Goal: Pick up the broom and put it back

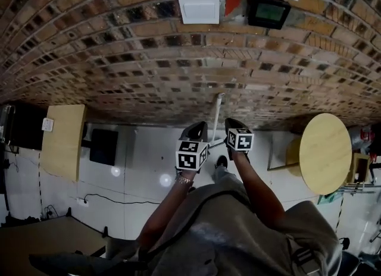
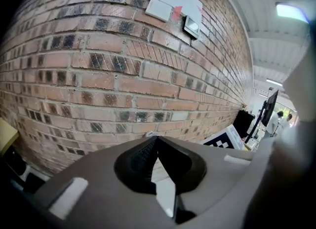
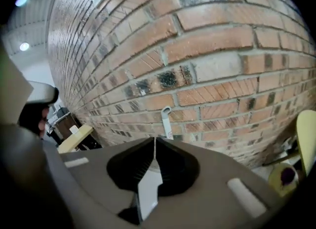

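The broom's white handle [image 1: 219, 111] leans upright against the brick wall [image 1: 149, 60], straight ahead of both grippers. In the right gripper view its hooked top end [image 3: 166, 121] rests on the bricks just beyond my jaws. My right gripper [image 1: 234, 126] is shut with nothing between its jaws [image 3: 155, 144], and it stands a little short of the handle, apart from it. My left gripper [image 1: 196, 131] is just left of the handle, also shut and empty [image 2: 156, 139]. The broom's head is hidden behind the grippers.
A round wooden table [image 1: 324, 153] stands at the right by the wall. A pale wooden panel [image 1: 62, 141] and a black box [image 1: 104, 146] sit at the left. On the wall hang a white box [image 1: 199, 8] and a black device [image 1: 269, 12]. A cable [image 1: 107, 199] lies on the floor.
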`<action>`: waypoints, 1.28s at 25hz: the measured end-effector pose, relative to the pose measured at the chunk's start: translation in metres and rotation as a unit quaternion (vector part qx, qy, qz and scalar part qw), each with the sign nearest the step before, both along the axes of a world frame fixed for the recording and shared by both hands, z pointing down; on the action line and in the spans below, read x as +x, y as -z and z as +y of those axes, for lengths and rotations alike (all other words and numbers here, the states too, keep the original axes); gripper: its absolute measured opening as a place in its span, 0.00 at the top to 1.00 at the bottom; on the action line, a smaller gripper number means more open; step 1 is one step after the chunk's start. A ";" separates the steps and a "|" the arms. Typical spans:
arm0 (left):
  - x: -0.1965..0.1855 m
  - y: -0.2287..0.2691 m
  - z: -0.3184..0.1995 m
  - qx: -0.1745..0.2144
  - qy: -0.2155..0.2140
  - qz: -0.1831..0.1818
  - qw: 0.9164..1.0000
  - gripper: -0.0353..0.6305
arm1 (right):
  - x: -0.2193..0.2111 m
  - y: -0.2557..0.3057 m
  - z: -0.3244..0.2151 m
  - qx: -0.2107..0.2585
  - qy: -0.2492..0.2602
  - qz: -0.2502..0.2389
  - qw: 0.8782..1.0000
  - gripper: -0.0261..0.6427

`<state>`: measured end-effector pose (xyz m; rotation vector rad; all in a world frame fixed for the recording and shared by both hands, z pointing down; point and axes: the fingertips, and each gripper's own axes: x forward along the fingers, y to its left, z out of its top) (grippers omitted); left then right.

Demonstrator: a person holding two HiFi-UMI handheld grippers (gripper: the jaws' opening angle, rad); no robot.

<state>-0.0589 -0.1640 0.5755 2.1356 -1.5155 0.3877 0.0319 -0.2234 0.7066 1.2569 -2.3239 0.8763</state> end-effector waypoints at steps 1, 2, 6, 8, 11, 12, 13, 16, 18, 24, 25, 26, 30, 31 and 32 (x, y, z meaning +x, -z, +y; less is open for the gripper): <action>-0.002 0.002 0.011 0.003 -0.007 0.003 1.000 0.95 | -0.003 0.011 0.017 0.006 -0.009 -0.009 1.000 0.95; -0.003 0.002 0.023 0.006 -0.014 0.004 1.000 0.95 | -0.007 0.021 0.034 0.012 -0.016 -0.016 1.000 0.96; -0.011 -0.004 0.075 0.005 -0.036 0.011 0.999 0.95 | -0.032 0.053 0.106 0.021 -0.010 -0.027 0.999 0.96; -0.017 -0.009 0.101 -0.001 -0.037 0.015 0.999 0.95 | -0.050 0.066 0.144 0.015 0.001 -0.030 0.999 0.96; -0.017 -0.014 0.136 -0.009 -0.047 0.009 0.999 0.95 | -0.071 0.084 0.193 0.018 0.024 -0.026 0.999 0.96; -0.016 -0.014 0.145 -0.010 -0.050 0.008 0.999 0.95 | -0.076 0.088 0.206 0.021 0.035 -0.022 0.999 0.96; -0.015 -0.014 0.153 -0.010 -0.052 0.008 0.999 0.95 | -0.079 0.092 0.217 0.024 0.045 -0.018 0.999 0.96; -0.012 -0.011 0.170 -0.008 -0.052 0.016 0.999 0.95 | -0.082 0.101 0.238 0.026 0.060 -0.013 0.998 0.96; -0.010 -0.010 0.175 -0.007 -0.054 0.017 0.998 0.95 | -0.081 0.108 0.247 0.030 0.062 -0.015 0.998 0.96; -0.005 0.006 0.171 0.005 -0.043 0.022 0.999 0.95 | -0.077 0.118 0.248 0.048 0.085 0.002 0.995 0.96; -0.002 0.006 0.171 0.007 -0.043 0.021 0.999 0.95 | -0.075 0.121 0.248 0.053 0.089 0.002 0.995 0.96; 0.002 0.006 0.170 0.006 -0.043 0.020 0.999 0.95 | -0.073 0.122 0.247 0.057 0.094 0.007 0.994 0.96; 0.018 0.003 0.175 0.000 -0.058 0.012 0.998 0.95 | -0.057 0.121 0.246 0.063 0.099 0.023 0.993 0.96; 0.022 0.003 0.175 0.000 -0.060 0.012 0.998 0.95 | -0.053 0.121 0.244 0.062 0.095 0.020 0.993 0.96; 0.025 0.004 0.175 0.001 -0.062 0.011 0.998 0.95 | -0.049 0.121 0.242 0.061 0.093 0.017 0.994 0.96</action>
